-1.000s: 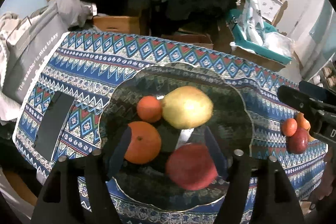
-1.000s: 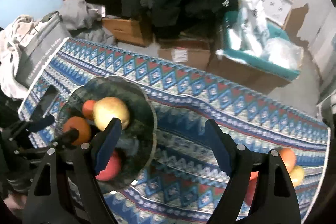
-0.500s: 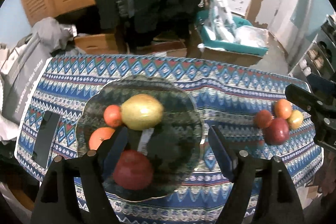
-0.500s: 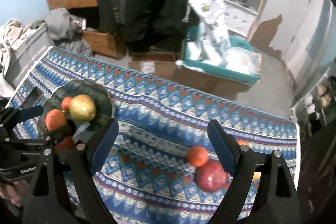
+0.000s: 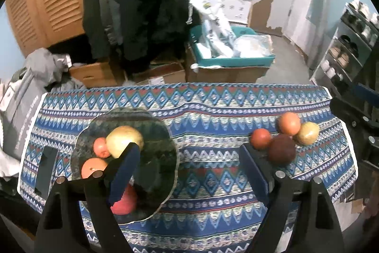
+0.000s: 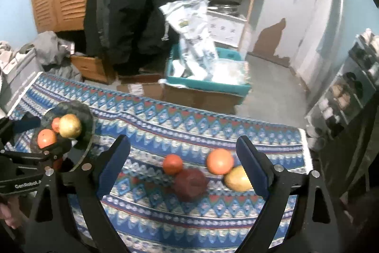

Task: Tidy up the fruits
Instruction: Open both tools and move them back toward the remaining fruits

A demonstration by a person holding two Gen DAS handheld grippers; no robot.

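Glass plate (image 5: 165, 134) near the table's left edge held a yellow pear (image 5: 124, 140), two oranges and a red apple (image 5: 124, 202); four loose fruits (image 6: 190, 184) clustered by the right edge. Left gripper (image 5: 188, 172) and right gripper (image 6: 183, 165): fingers spread apart, holding nothing

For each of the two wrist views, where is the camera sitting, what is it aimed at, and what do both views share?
Left wrist: on the left hand-held gripper, above the near table edge, facing the glass plate; own open fingers show.
Right wrist: on the right hand-held gripper, facing four loose fruits around the dark red fruit; own open fingers show, and the left gripper at the left edge.
Shared: plate, yellow fruit on the plate, loose fruits, patterned tablecloth, teal bin.
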